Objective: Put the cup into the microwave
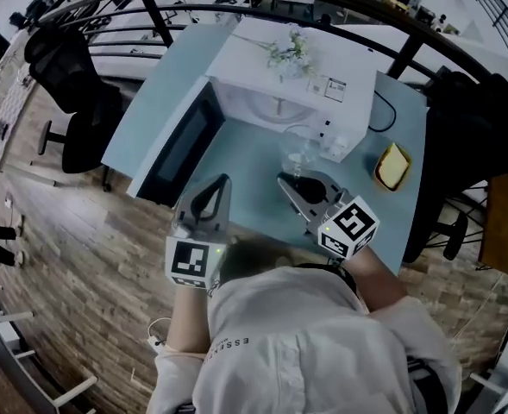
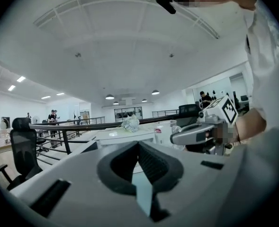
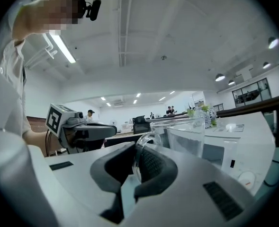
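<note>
1. Two grippers, one in each of the person's hands. The left gripper (image 2: 138, 145) has its jaws closed together with nothing between them. The right gripper (image 3: 137, 150) has its jaws clamped on the handle (image 3: 141, 143) of the cup (image 1: 298, 149).
2. One cup, of clear glass. It is held off the table (image 1: 245, 166), just in front of the microwave's mouth and outside the cavity. I cannot tell whether there is any liquid in it (the microwave shows straight through its wall in the right gripper view).
3. One microwave (image 1: 245, 54), white, standing on the table. Its one door (image 1: 180, 141) is swung wide open toward the left of the head view. Inside the cavity a pale turntable (image 1: 275, 106) shows.
4. One small bunch of flowers (image 1: 290, 52) sits on top of the microwave.
5. One yellow object (image 1: 392, 166) lies on the table to the right of the microwave, well apart from the cup. It is too small to name.
6. Two dark seats: an office chair (image 1: 68, 76) left of the table, and a second chair (image 1: 473, 136) at its right edge.
7. The left gripper hangs above the table's near edge, near the open door's free end and beside the right gripper.
</note>
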